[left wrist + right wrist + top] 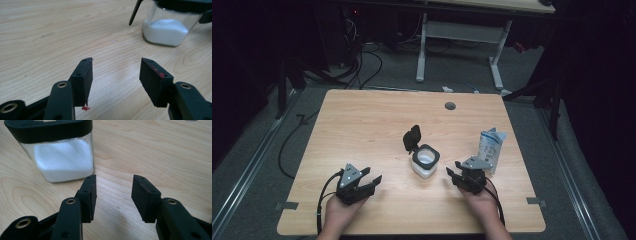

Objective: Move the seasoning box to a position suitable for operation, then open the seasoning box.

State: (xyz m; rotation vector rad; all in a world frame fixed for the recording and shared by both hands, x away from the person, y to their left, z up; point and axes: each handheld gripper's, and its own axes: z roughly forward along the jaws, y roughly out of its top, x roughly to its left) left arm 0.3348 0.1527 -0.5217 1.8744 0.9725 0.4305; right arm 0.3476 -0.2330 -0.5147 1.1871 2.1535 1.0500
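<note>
Wooden desk (362,125): near its front edge, left of centre, the left gripper (371,181) is held with jaws apart and empty. At mid-desk a clear glass jar (425,161) is seen, half filled with white powder, black lid (411,138) flipped up. Just right of it, the right gripper (452,174) is held agape, empty; a white pouch (490,148) stands near the right edge.

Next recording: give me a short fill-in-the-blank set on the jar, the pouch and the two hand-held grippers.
1. The glass jar in the middle of the table has its black flip lid standing ____.
2. The powder inside the jar is ____ in colour.
3. The blue-and-white pouch stands just beyond the ____ hand-held gripper.
4. Between the jaws of the left hand-held gripper there is ____.

Missing words: open; white; right; nothing
</note>
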